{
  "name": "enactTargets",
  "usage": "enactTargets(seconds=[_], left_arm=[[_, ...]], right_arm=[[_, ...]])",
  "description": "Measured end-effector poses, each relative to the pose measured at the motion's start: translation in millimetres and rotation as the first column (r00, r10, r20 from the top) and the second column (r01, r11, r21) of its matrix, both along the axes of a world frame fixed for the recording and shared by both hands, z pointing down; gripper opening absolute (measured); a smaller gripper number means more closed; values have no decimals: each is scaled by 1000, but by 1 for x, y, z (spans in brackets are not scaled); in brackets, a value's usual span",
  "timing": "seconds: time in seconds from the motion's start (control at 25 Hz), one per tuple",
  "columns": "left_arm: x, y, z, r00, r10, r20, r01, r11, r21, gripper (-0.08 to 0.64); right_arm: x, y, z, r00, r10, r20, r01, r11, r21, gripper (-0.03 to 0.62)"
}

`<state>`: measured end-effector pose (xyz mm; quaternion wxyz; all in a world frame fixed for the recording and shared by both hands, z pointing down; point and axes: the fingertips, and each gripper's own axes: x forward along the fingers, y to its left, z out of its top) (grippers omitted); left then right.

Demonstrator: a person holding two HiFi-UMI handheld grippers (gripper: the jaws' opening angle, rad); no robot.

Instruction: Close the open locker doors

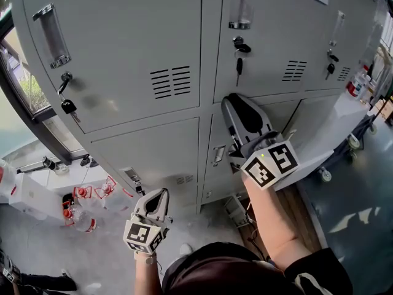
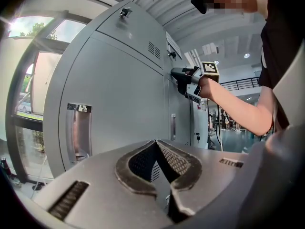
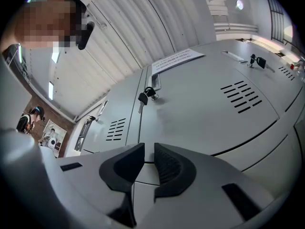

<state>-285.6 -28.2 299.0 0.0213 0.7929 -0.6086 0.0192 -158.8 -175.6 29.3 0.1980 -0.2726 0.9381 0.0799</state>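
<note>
Grey locker doors fill the head view: an upper left door point(image 1: 123, 54) with a key point(image 1: 67, 105), and an upper middle door point(image 1: 270, 48) with a key point(image 1: 239, 63). At the lower right a pale door panel point(image 1: 331, 131) stands out from the row. My right gripper point(image 1: 235, 99) points at the seam under the upper middle door. Its jaws point(image 3: 149, 149) stand a narrow gap apart with nothing between them, just short of the vented door point(image 3: 209, 104). My left gripper point(image 1: 161, 192) hangs low before the bottom row, shut and empty point(image 2: 156, 144), facing a door point(image 2: 119, 109) with a recessed handle point(image 2: 78, 132).
A window frame point(image 1: 24, 85) runs along the left of the lockers. Bottles with red caps point(image 1: 80, 204) stand on a low surface at the lower left. More red-capped bottles point(image 1: 356, 85) and castor wheels point(image 1: 353, 141) sit at the right. A wooden strip point(image 1: 304, 214) lies on the floor.
</note>
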Motion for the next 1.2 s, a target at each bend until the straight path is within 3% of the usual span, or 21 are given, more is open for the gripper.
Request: enactTargets(seconds=[0.36, 0.56, 0.96, 1.2], left_arm=[[10, 3, 3, 1000, 26, 11, -25, 1000, -15, 17], [26, 1, 11, 998, 68, 11, -68, 997, -45, 17], [89, -12, 41, 976, 219, 9, -216, 967, -138, 17], [133, -19, 68, 955, 297, -17, -295, 936, -194, 17]], right_arm=[[8, -1, 10, 998, -61, 25, 63, 996, -67, 87], [30, 1, 34, 999, -46, 26, 48, 994, -103, 87], [112, -4, 111, 997, 80, -10, -80, 972, -223, 87], [169, -4, 184, 984, 160, -78, -177, 928, -328, 87]])
